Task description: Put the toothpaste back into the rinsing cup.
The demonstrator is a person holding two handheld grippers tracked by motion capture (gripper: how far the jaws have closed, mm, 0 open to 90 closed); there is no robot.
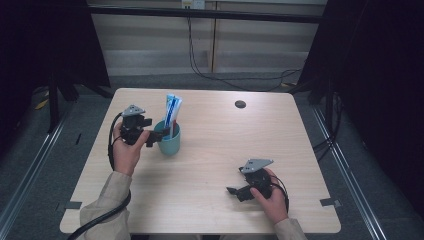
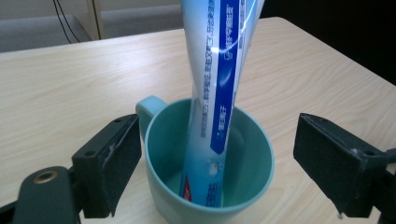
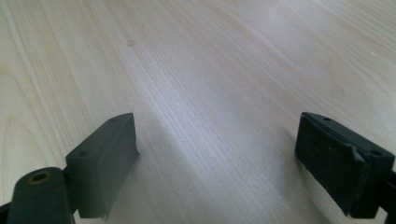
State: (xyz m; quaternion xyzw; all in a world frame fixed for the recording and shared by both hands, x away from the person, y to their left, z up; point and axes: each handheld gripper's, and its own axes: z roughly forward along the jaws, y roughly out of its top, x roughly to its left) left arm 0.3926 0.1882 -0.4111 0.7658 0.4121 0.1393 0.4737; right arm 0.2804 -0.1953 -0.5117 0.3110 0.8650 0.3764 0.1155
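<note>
A blue and white toothpaste tube [image 2: 219, 84] stands tilted in a teal cup [image 2: 210, 163]. White Chinese characters run lengthwise down its blue stripe, with smaller blue characters beside them on the white part. They are too blurred to make out. No other writing is legible.

A toothpaste tube [image 1: 172, 111] stands tilted in a cup [image 1: 170, 144] on the table's [image 1: 215, 150] left half.
</note>
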